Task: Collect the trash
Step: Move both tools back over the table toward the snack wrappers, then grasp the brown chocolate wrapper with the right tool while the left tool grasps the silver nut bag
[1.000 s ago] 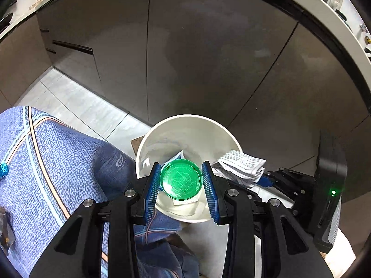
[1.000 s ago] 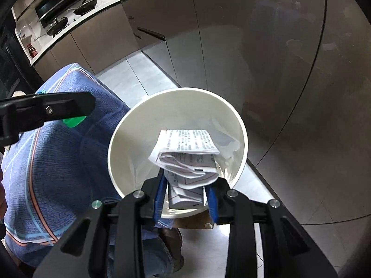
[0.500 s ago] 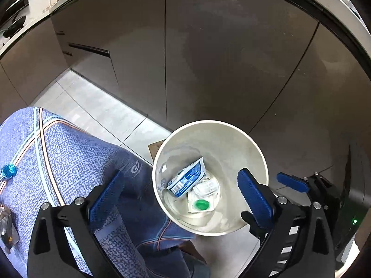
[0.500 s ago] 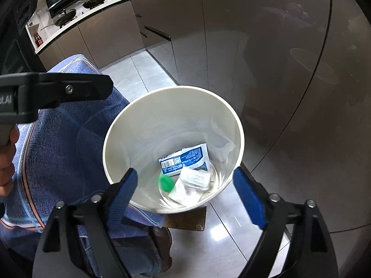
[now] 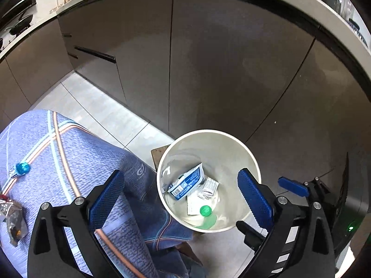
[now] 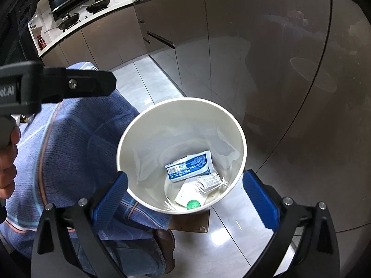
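A white round bin stands on the floor below both grippers. In it lie a green cap, a blue and white wrapper and folded printed paper. My left gripper is wide open and empty above the bin's left side. My right gripper is wide open and empty above the bin's near rim; it also shows at the right of the left wrist view.
A table with a blue cloth is left of the bin. A blue-wrapped candy and a crumpled foil wrapper lie on it. Grey cabinet doors rise behind the bin. Tiled floor runs along them.
Both grippers opened wide. The green cap and the folded paper dropped into the bin. Both grippers have risen above the bin.
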The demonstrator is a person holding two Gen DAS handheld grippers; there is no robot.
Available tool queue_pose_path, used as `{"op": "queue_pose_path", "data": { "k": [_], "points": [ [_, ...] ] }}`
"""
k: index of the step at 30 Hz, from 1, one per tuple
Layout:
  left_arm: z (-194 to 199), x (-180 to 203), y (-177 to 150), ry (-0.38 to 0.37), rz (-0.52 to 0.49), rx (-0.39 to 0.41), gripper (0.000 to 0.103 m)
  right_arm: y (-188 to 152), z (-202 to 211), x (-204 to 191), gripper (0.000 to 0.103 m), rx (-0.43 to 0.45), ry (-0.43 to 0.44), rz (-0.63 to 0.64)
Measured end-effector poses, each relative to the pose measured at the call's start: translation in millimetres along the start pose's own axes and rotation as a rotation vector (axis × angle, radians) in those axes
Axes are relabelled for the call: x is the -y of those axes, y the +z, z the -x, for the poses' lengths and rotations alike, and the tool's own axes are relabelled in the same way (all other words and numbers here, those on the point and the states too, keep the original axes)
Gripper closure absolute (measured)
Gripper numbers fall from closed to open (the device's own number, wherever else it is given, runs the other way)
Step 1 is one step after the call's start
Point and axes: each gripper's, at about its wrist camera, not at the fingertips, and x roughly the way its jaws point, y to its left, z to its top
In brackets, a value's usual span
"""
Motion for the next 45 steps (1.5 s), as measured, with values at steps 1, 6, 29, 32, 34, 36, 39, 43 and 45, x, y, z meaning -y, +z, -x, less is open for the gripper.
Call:
{"op": "queue_pose_path", "data": {
  "k": [1,6,29,32,34,36,39,43,45],
  "points": [
    [3.5,-2.2,0.1,-0.002,0.005,0.007,0.008,1.1,4.0,-3.0,0.003,0.005,0.001,0.003],
    [44.3,-22.0,-3.8,-0.005,0.071,0.057,0.008,8.7,25.2,-19.0,0.003,0.031,0.027,0.006],
    [220.7,-229.6,-149.6,0.292,0.522,0.181,0.008,35.7,73.5,-217.3,0.003,0.085,0.329,0.223],
    [234.5,-253.4,-164.9,0.317,0.549,0.193,0.008,38.8,67.8,-251.6,0.003,0.069,0.313,0.281],
    [242.9,-265.8,-169.0,0.318,0.559,0.206,0.008,41.2,62.2,-274.0,0.003,0.049,0.299,0.311],
    [247.3,-279.1,-171.9,0.299,0.570,0.214,0.008,43.4,55.7,-287.9,0.003,0.026,0.294,0.298],
    [251.8,-294.8,-170.4,0.270,0.572,0.227,0.008,47.1,42.0,-301.3,0.003,-0.001,0.283,0.263],
    [248.7,-309.1,-156.7,0.256,0.520,0.224,0.008,57.1,23.6,-314.3,0.004,-0.030,0.278,0.216],
    [243.1,-315.6,-146.6,0.235,0.495,0.209,0.008,62.7,13.8,-319.0,0.006,-0.038,0.264,0.206]
  ]
}}
